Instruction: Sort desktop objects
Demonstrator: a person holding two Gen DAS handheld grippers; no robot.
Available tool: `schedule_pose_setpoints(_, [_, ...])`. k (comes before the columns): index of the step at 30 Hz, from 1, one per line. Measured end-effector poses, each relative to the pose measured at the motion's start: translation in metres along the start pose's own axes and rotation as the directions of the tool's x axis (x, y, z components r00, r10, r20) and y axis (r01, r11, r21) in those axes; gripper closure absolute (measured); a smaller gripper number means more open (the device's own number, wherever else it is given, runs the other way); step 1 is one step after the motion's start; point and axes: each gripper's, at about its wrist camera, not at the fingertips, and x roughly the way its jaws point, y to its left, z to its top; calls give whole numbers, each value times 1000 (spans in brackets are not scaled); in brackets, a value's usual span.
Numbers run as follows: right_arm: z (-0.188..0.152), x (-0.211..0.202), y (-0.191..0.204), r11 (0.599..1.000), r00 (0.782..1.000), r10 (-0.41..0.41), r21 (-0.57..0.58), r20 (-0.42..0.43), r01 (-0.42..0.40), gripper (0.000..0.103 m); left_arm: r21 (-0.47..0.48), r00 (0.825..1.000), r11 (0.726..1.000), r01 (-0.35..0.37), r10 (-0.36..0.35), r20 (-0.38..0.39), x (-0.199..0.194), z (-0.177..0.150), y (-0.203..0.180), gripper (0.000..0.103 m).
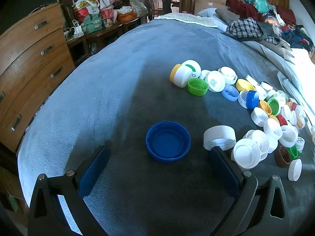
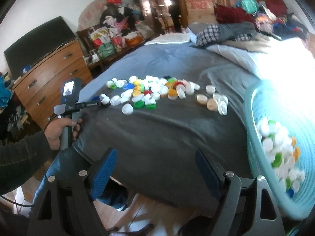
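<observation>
Low centre of the left wrist view: blue cap (image 1: 168,141), round ribbed plastic, hollow side up on grey plush blanket (image 1: 122,63), lying free between the wide-spread fingers of the left gripper (image 1: 159,166). Right gripper (image 2: 155,172) spread, empty. Sorting partial: teal woven basket (image 2: 254,122) holds many caps; mixed cap pile (image 1: 261,118) remains at right.

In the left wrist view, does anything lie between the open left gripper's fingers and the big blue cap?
No. In the left wrist view only bare grey blanket separates the left gripper from the blue cap.
</observation>
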Motion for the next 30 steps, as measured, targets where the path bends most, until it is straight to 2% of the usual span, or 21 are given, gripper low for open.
schedule_pose_setpoints(3, [20, -9, -2, 1000, 998, 10, -3, 55, -10, 17, 2, 1000, 1000, -3, 3, -3, 0, 0, -1, 2])
schedule_pose_setpoints(7, [51, -30, -23, 999, 987, -39, 30, 156, 34, 10, 14, 1000, 1000, -21, 21, 8, -4, 0, -4, 2])
schedule_pose_setpoints(9, [66, -43, -37, 997, 979, -69, 54, 191, 60, 10, 9, 1000, 1000, -17, 17, 2, -2, -1, -2, 2])
schedule_pose_setpoints(13, [81, -66, -54, 990, 960, -142, 59, 243, 132, 6, 7, 1000, 1000, -17, 17, 2, 0, 1, -2, 1])
schedule_pose_setpoints(17, [93, -87, -75, 983, 946, -173, 105, 274, 149, 6, 5, 1000, 1000, -15, 15, 4, 0, 0, -3, 1])
schedule_pose_setpoints(19, [102, -111, -94, 976, 923, -194, 162, 331, 146, 6, 5, 1000, 1000, -13, 13, 4, 0, 0, -3, 1])
schedule_pose_setpoints(20, [105, -127, -108, 968, 903, -207, 211, 376, 134, 5, 4, 1000, 1000, -12, 12, 4, -1, 0, -3, 1])
schedule_pose_setpoints(21, [105, -140, -118, 961, 889, -223, 245, 401, 130, 0, 4, 1000, 1000, -11, 11, 4, 0, 1, -2, 1])
schedule_pose_setpoints(23, [106, -168, -146, 936, 837, -293, 316, 461, 154, 0, 4, 1000, 1000, -12, 12, 4, 0, 0, -2, 1])
schedule_pose_setpoints(24, [107, -177, -158, 925, 824, -322, 342, 467, 168, 0, 3, 1000, 1000, -11, 11, 4, 0, 0, -2, 1])
schedule_pose_setpoints(27, [107, -201, -190, 885, 803, -390, 424, 450, 193, 0, 2, 1000, 1000, -10, 10, 5, -1, 0, -3, 1])
schedule_pose_setpoints(28, [106, -209, -197, 878, 793, -398, 444, 462, 181, 0, 3, 1000, 1000, -11, 11, 5, -1, 0, -3, 1])
schedule_pose_setpoints(30, [106, -218, -207, 868, 787, -399, 471, 471, 159, 0, 4, 1000, 1000, -10, 10, 5, 0, 1, -2, 1])
